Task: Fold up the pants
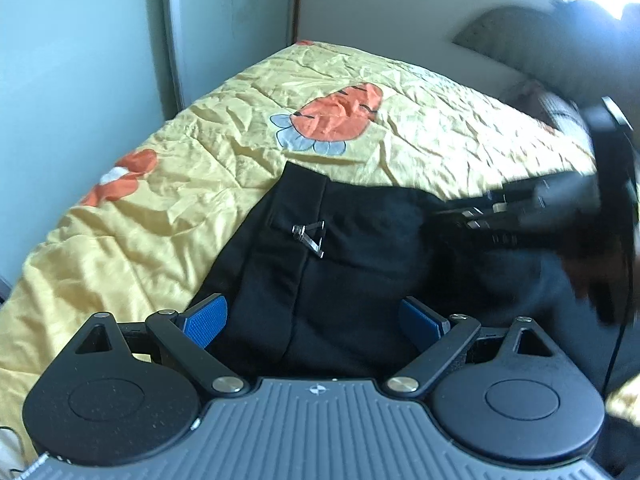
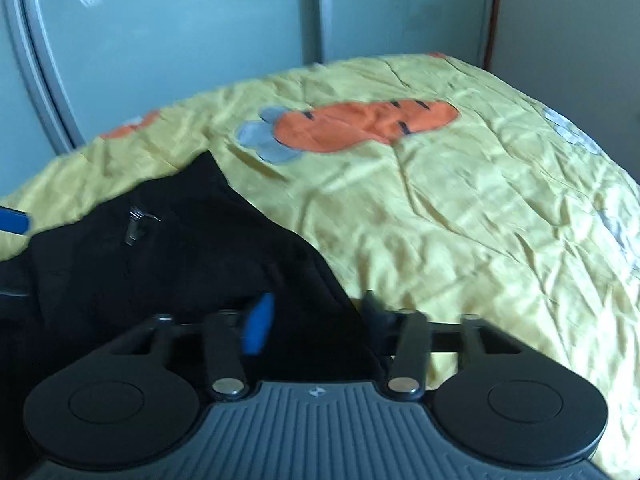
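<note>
The left gripper [image 1: 316, 320] hangs spread wide over soft black pants [image 1: 340, 256] that lie bunched on a crinkled yellow bedspread [image 1: 200, 168] with orange patches, a metal clasp [image 1: 309, 234] glinting; at right, the right gripper [image 2: 316, 320] pinches the pants' edge.

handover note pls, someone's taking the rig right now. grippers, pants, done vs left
Left gripper: open, fingers either side of the black pants, not clamped.
Right gripper: jaws apart at the pants' right edge; frame blurred, grip cannot be confirmed.
Pants: bunched on the yellow bedspread, metal clasp facing up.
Done: no finished fold visible.
Left: flatten, fold, probably starting from the near edge.
</note>
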Demonstrator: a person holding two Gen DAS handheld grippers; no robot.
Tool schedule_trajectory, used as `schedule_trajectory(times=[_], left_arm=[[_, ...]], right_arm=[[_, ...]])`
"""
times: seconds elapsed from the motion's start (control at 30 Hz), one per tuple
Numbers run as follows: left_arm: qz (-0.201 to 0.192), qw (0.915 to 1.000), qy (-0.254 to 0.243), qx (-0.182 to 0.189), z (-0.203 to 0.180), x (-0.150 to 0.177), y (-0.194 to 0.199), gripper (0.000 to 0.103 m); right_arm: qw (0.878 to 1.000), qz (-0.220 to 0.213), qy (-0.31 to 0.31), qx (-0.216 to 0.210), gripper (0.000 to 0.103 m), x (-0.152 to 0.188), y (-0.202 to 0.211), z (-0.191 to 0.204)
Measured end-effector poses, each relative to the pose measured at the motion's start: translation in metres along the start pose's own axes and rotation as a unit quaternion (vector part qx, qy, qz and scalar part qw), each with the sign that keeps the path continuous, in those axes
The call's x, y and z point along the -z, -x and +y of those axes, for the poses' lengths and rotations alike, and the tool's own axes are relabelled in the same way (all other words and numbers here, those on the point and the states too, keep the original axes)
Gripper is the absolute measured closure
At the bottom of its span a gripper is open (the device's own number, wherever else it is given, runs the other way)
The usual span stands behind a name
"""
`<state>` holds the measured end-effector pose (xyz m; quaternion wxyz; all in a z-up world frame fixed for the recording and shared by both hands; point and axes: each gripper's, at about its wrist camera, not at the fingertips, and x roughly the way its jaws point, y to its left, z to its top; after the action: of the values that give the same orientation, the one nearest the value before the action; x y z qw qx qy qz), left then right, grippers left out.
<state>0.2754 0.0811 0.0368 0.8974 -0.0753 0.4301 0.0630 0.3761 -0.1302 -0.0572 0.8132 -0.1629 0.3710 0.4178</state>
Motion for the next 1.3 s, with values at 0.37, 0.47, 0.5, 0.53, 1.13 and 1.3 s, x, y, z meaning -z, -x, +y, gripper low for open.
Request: schedule_trajectory(times=[0.37, 0.47, 0.5, 0.53, 1.13, 1.3], left_arm=[[0.083, 0.9665, 0.201, 0.137, 0.021, -0.05, -0.05, 0.011], [0.118, 0.9547, 0.221, 0.161, 0.018, -0.052, -0.067, 0.019], [0.127, 0.9508, 0.227, 0.169, 0.017, -0.052, -0.073, 0.029], [0.138, 0.9482, 0.229, 0.171, 0.016, -0.051, -0.078, 0.035], [0.07, 0.956, 0.209, 0.193, 0.015, -0.003, -0.034, 0.078], [0.03, 0.9531, 0.251, 0.166, 0.033, -0.007, -0.035, 0.064]], right_arm=[[0.954, -0.08, 0.235, 0.169, 0.093, 0.048, 0.053, 0.131], [0.938, -0.096, 0.272, 0.19, 0.093, 0.061, 0.058, 0.156], [0.935, -0.097, 0.279, 0.193, 0.093, 0.063, 0.059, 0.161], [0.934, -0.098, 0.282, 0.195, 0.093, 0.065, 0.058, 0.164], [0.933, -0.089, 0.249, 0.243, 0.092, 0.07, 0.041, 0.161], [0.921, -0.079, 0.293, 0.244, 0.094, 0.085, 0.04, 0.19]])
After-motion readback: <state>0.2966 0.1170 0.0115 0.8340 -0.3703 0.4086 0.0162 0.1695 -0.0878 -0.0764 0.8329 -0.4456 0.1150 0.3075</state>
